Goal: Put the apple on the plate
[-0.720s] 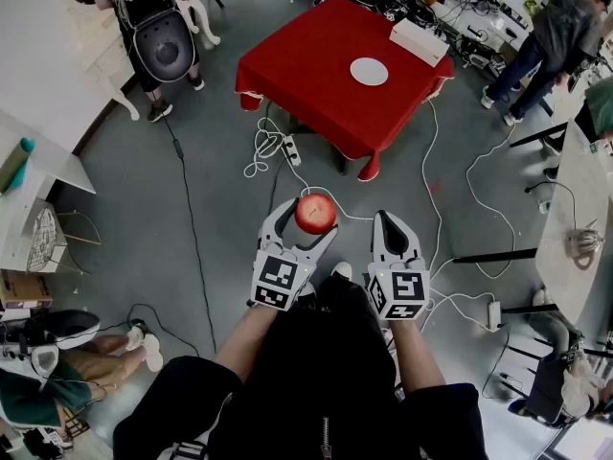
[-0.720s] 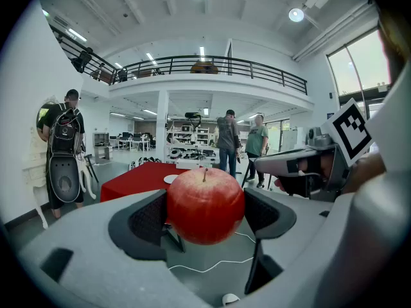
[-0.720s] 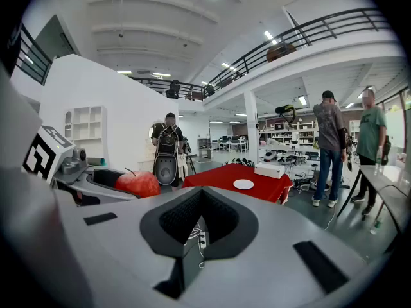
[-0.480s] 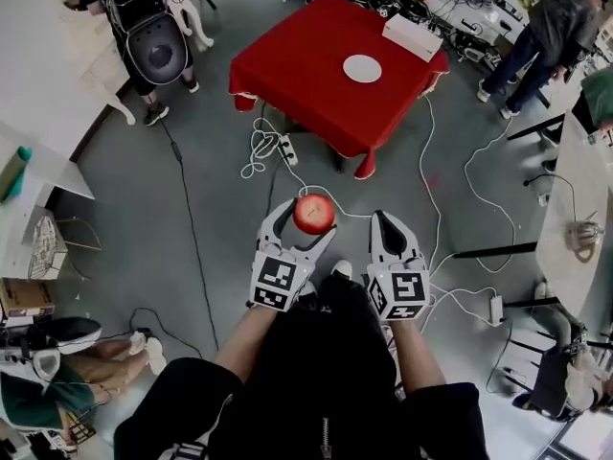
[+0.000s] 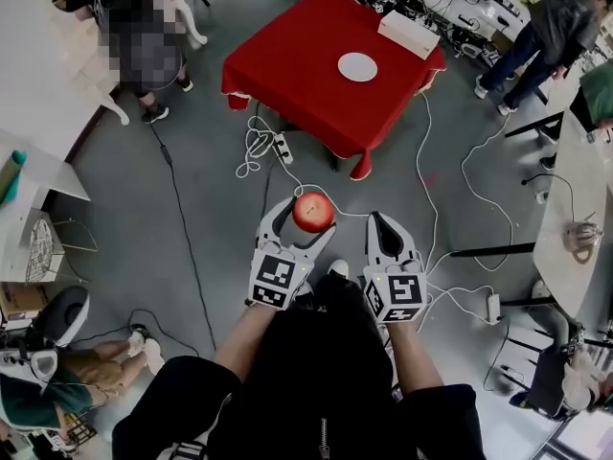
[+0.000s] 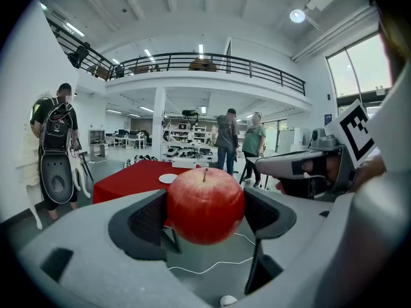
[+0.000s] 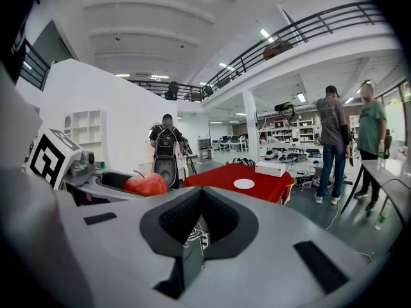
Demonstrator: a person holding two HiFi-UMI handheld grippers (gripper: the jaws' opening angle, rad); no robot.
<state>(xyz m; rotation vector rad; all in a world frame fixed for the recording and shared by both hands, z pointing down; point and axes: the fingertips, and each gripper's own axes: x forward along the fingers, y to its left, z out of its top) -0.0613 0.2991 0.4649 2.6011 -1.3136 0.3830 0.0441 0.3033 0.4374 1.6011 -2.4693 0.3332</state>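
Observation:
A red apple (image 5: 313, 210) sits between the jaws of my left gripper (image 5: 306, 217), which is shut on it and held at about waist height above the grey floor. In the left gripper view the apple (image 6: 205, 204) fills the gap between the dark pads (image 6: 146, 220). My right gripper (image 5: 381, 224) is beside it, shut and empty; its own view shows its pads (image 7: 173, 218) meeting. The white plate (image 5: 357, 65) lies on the red table (image 5: 287, 56) ahead, still some way off, and shows again as the plate (image 6: 168, 178) and the plate (image 7: 244, 183).
A white box (image 5: 409, 34) rests on the table's far right corner. White cables and a power strip (image 5: 284, 148) trail over the floor between me and the table. A person (image 5: 546, 27) stands at the right and a person with a backpack (image 6: 56, 149) at the left. A white table (image 5: 575, 209) lines the right side.
The red table and plate have drifted slightly left and up in the head view. Both grippers keep their pose, the left still holding the apple.

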